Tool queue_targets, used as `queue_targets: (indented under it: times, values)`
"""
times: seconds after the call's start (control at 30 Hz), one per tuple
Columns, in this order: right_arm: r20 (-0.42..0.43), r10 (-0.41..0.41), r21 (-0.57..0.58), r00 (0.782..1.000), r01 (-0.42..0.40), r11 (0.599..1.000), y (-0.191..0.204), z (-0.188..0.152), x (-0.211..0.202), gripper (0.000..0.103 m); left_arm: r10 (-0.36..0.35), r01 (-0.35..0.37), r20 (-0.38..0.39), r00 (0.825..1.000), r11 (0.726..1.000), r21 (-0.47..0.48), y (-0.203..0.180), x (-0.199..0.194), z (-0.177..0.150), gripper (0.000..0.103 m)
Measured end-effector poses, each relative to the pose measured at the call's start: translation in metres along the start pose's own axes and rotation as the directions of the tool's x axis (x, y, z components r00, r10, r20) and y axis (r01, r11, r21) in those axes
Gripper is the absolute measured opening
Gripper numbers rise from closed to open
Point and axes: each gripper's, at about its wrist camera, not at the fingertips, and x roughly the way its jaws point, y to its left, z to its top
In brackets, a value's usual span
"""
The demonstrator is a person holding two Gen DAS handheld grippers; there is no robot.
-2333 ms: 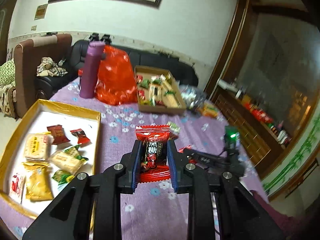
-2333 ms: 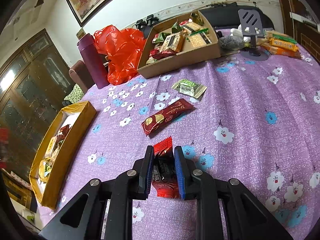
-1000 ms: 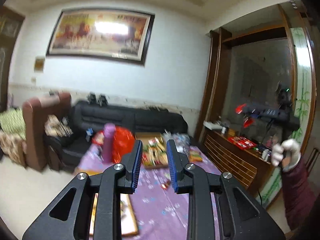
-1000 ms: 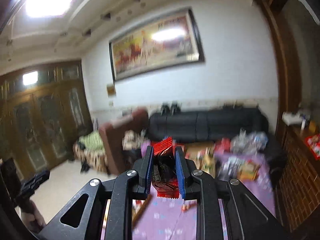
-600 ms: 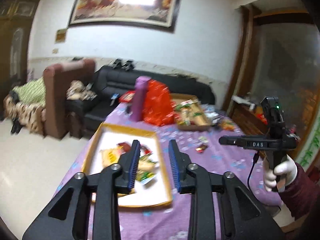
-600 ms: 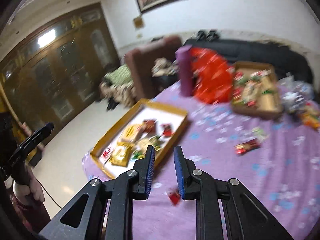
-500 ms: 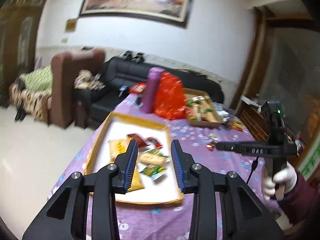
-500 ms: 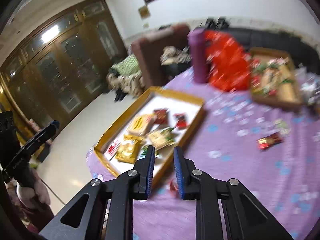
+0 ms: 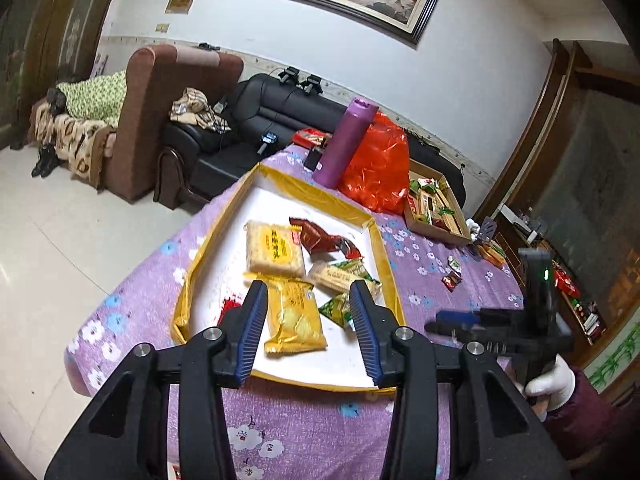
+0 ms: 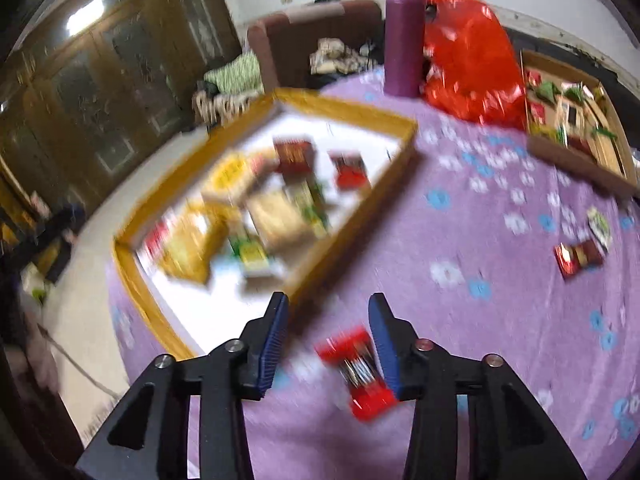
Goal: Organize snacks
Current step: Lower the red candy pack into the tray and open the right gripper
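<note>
A gold-rimmed white tray (image 9: 384,240) (image 10: 360,216) holds several wrapped snacks, among them a yellow packet (image 9: 294,316) and a pale cracker packet (image 9: 274,246). My left gripper (image 9: 306,324) is open and empty above the tray's near end. My right gripper (image 10: 328,340) is open and empty above the purple cloth beside the tray; a red snack packet (image 10: 360,368) lies on the cloth under its right finger. The right gripper also shows in the left wrist view (image 9: 444,320). A dark red packet (image 10: 578,258) and a green one (image 10: 598,226) lie loose further right.
A cardboard box of snacks (image 9: 434,210) (image 10: 576,136), a red plastic bag (image 9: 378,172) (image 10: 468,64) and a purple bottle (image 9: 346,140) (image 10: 404,36) stand at the table's far side. Sofas (image 9: 280,120) and floor lie beyond the table's left edge.
Both grippers came down from a raised position toward the tray. The right gripper has let go of its red packet, which now lies on the cloth. Both jaws have widened.
</note>
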Motion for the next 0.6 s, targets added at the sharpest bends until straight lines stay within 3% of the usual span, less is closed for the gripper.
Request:
queue_targets:
  times: [0.1, 0.27, 0.3, 0.37, 0.6]
  values:
    - [-0.059, -0.058, -0.083, 0.997, 0.053, 0.995, 0.0, -0.018, 0.014, 0.048, -0.008, 0.008, -0.021, 1.0, 1.0, -0.001, -0.001, 0.008, -0.004, 0.041]
    - [-0.08, -0.091, -0.15, 0.993, 0.078, 0.986, 0.004, -0.029, 0.029, 0.044, -0.003, 0.003, -0.005, 1.0, 1.0, -0.011, -0.001, 0.001, -0.005, 0.041]
    - [-0.074, -0.083, -0.146, 0.994, 0.071, 0.987, 0.003, -0.028, 0.029, 0.025, 0.004, -0.004, 0.005, 1.0, 1.0, -0.016, 0.001, -0.003, -0.005, 0.041]
    - [-0.079, -0.059, -0.122, 0.995, 0.049, 0.991, -0.001, -0.028, 0.027, 0.023, 0.02, -0.02, 0.016, 1.0, 1.0, -0.024, 0.005, -0.007, -0.005, 0.044]
    - [0.024, -0.026, -0.062, 0.999, 0.027, 0.998, -0.002, -0.011, -0.01, 0.023, 0.058, -0.058, -0.002, 0.998, 0.996, -0.067, 0.023, -0.003, -0.009, 0.044]
